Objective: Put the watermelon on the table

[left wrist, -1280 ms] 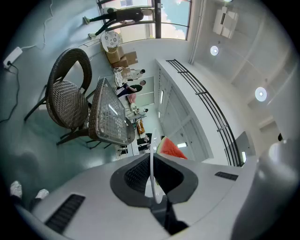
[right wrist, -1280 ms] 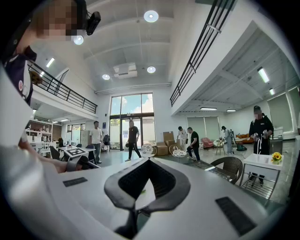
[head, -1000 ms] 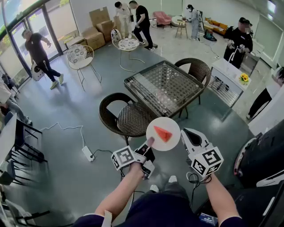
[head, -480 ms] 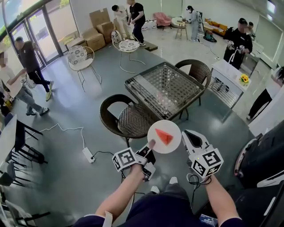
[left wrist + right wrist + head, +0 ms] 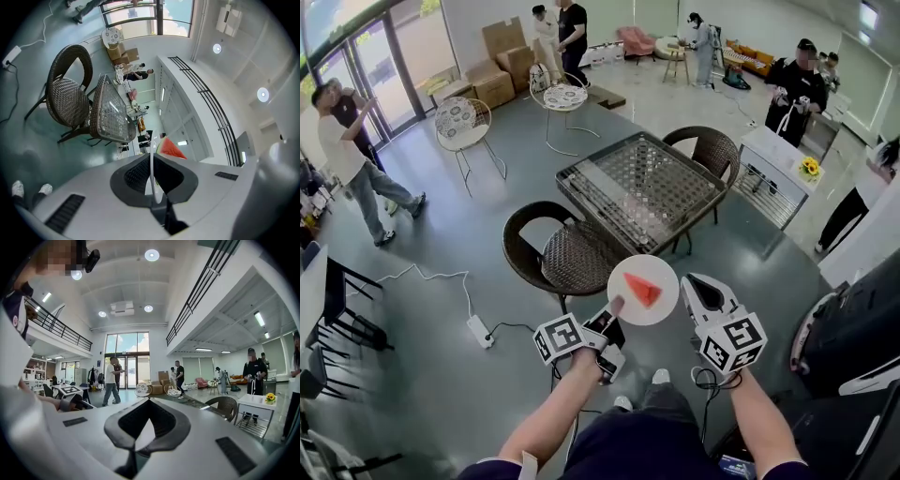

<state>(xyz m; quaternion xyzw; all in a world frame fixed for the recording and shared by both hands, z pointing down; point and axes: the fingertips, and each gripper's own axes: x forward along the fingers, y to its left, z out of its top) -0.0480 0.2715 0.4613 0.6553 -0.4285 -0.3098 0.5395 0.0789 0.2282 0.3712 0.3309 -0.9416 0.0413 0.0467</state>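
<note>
S1: Only bystanders are shifting; left gripper is staying put, jaws pinching plate rim.
S2: Watermelon is sitting on it beyond jaws, short of counter. Right gripper jaws are pressing together, empty.

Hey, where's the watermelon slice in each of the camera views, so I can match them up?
Head view: watermelon slice on the white plate, low centre.
Left gripper view: lower centre, poking out right of the edge-on plate.
Right gripper view: not in it.
Shared landmark: cardboard boxes by the far wall.
</note>
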